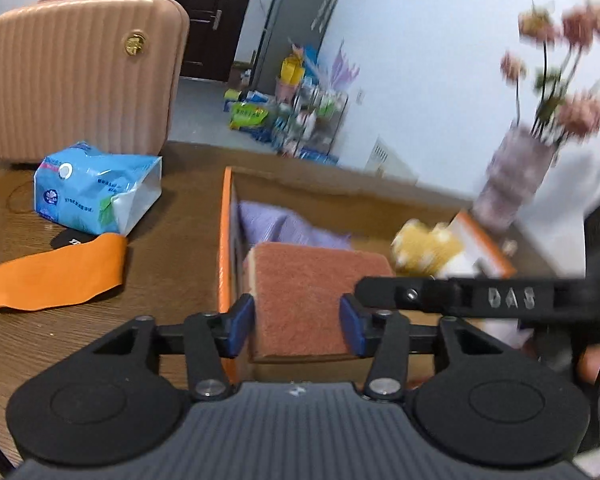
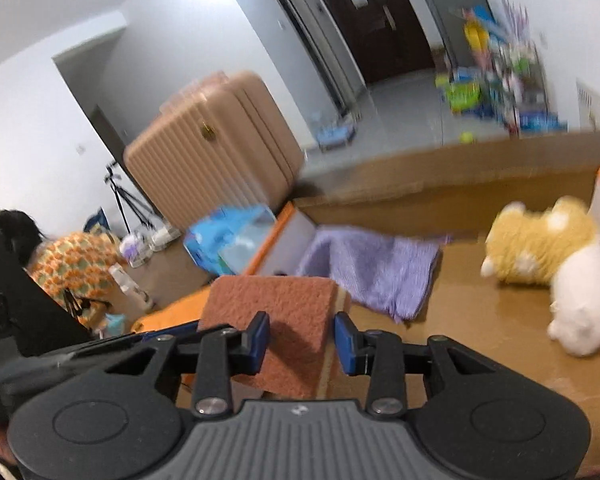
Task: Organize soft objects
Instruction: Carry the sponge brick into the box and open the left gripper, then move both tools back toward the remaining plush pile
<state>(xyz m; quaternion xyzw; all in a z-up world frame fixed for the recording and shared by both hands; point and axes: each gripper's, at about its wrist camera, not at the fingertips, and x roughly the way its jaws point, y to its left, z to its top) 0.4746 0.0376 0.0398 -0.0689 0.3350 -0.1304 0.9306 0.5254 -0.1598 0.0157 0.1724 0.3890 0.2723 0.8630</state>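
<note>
Rust-coloured scouring felt tops the sponge [image 1: 316, 300], a thick block with a pale foam layer beneath, and it sits between the blue pads of my left gripper [image 1: 298, 330] over the near corner of an orange-edged cardboard box [image 1: 225, 248]. From the left wrist view the pads stand at either side of the block, touching or almost touching it; I cannot tell whether they are pinching it or have just let go. From the right wrist view my right gripper [image 2: 302, 342] hangs just above the same sponge [image 2: 276, 320], its fingers spread and apart from the sponge, holding nothing. Whether the sponge rests on the box floor or is held above it is unclear. Inside the box lie a crumpled purple cloth [image 2: 376, 268] at the far left and a yellow plush [image 2: 540, 240] with a white plush [image 2: 584, 300] against the right wall. Outside it, on the wooden table [image 1: 172, 264], are a blue tissue pack [image 1: 96, 190], an orange strip [image 1: 56, 276] and a pink ribbed case [image 1: 80, 80]. I judge the sponge to be very light and springy: it will squash under pressure, and the rough top should grip well. Best hold is across its two long sides at mid-height, squeezing gently so that it does not buckle or pop out.
</note>
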